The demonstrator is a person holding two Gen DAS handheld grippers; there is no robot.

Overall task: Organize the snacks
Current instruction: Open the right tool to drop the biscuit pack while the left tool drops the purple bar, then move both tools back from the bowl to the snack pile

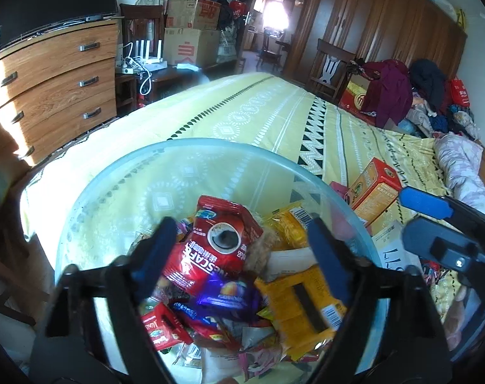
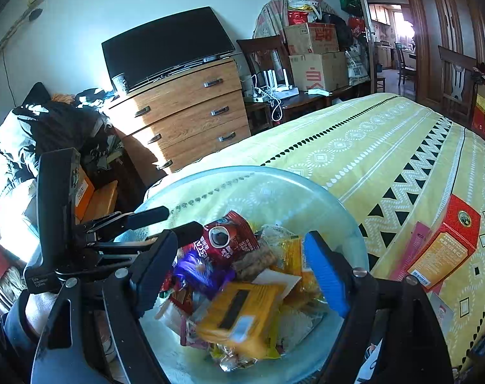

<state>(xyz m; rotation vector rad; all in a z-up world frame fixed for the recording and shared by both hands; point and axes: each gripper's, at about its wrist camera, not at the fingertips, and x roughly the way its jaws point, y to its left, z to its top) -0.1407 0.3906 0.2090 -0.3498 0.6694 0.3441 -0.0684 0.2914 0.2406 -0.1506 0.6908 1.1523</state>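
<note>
Both grippers hover above the clear plastic bin (image 1: 92,192), which rests on the yellow patterned bedspread (image 1: 258,112) and holds the loose snack packets. The left gripper (image 1: 242,256) has its fingers spread wide with nothing between them; below the gap lies the red Nescafé sachet (image 1: 223,240). The right gripper (image 2: 242,265) is likewise spread and empty, positioned over the yellow packet (image 2: 242,313) and the purple wrapper (image 2: 197,272).

The step in hand appears to be selection of one packet from the pile. Recommended procedure:

1. Choose a packet lying on top (the red sachet or the yellow packet both seem unobstructed), not one wedged beneath others.
2. Lower the fingers so that one passes on each side of the packet's narrow dimension.
3. Close on an edge or seam; foil wrappers are likely to slip if pinched across a puffed face.
4. Lift straight up to avoid dragging neighbouring packets over the rim.

The orange box (image 1: 375,188) and a pink box (image 2: 412,249) lie on the bedspread beside the bin, touching each other; they probably mark a sorted group.
</note>
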